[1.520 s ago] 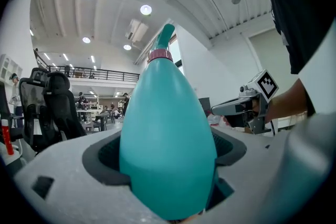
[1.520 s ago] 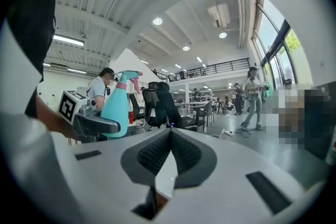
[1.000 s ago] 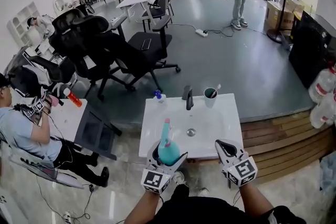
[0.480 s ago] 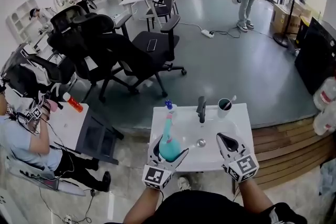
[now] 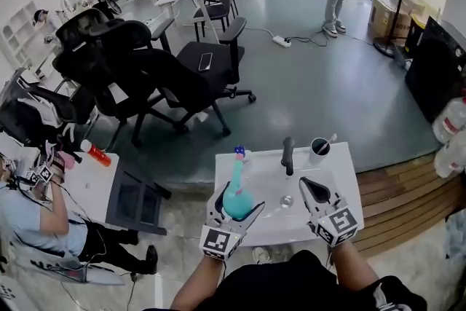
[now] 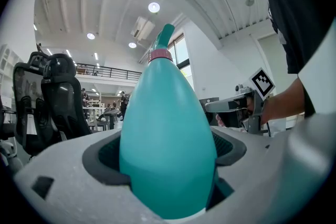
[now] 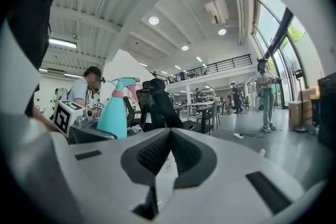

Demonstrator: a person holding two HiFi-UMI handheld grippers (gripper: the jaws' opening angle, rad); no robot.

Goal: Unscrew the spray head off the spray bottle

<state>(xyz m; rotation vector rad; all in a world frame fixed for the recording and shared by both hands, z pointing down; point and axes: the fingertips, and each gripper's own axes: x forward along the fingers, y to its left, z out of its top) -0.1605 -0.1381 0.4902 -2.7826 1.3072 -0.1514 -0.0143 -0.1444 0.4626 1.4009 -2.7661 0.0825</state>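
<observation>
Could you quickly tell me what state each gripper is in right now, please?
Left gripper: closed on the teal plastic teardrop-shaped spray bottle.
Right gripper: closed, jaws together, nothing between them.

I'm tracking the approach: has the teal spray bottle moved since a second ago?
Yes. The spray bottle, clamped in the left gripper, has come forward over the white sink top, nearer the faucet.

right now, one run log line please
left hand-held gripper: shut on teal spray bottle | right hand-held gripper: shut, empty | spray head: attached
</observation>
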